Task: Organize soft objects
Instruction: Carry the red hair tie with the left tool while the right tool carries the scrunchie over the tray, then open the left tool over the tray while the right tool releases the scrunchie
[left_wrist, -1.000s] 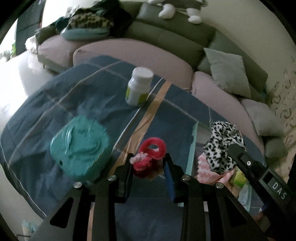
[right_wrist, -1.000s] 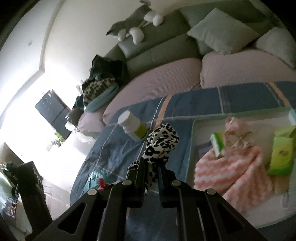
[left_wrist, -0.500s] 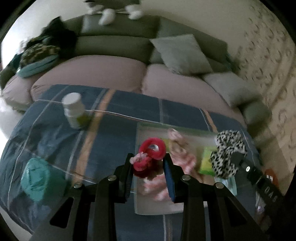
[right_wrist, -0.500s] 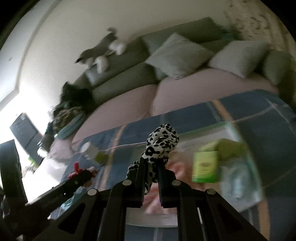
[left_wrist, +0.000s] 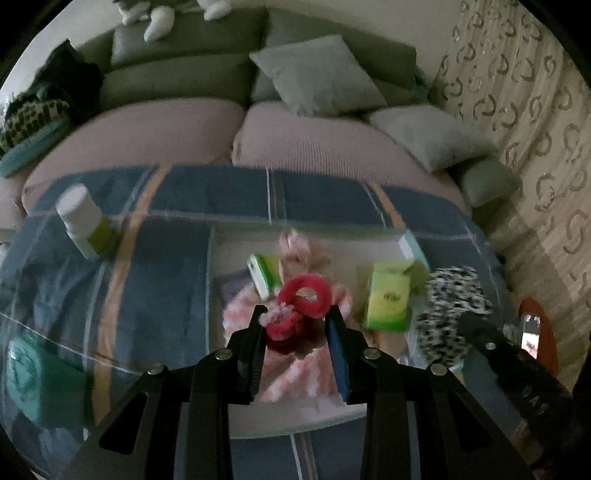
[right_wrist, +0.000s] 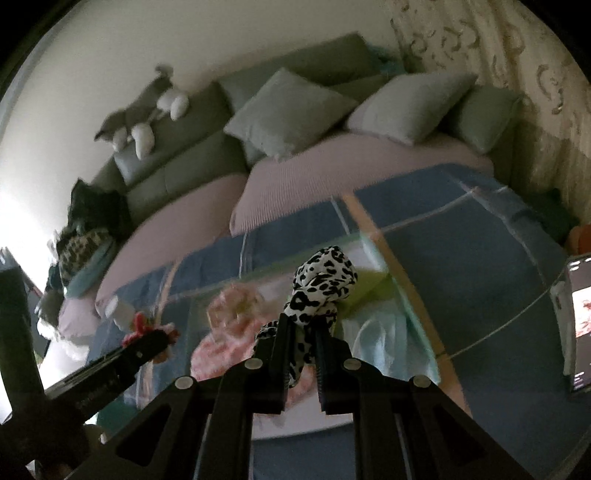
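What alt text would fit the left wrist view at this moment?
The left gripper holds a red fluffy scrunchie between its fingers above a shallow tray of soft pink items and green boxes on a blue plaid cloth. At right, the right gripper carries a black-and-white spotted scrunchie; a sofa stands behind.

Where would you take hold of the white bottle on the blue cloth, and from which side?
Grip the white bottle across its body below the cap, from above. It stands upright and alone on the blue cloth, so both sides are free for the fingers.
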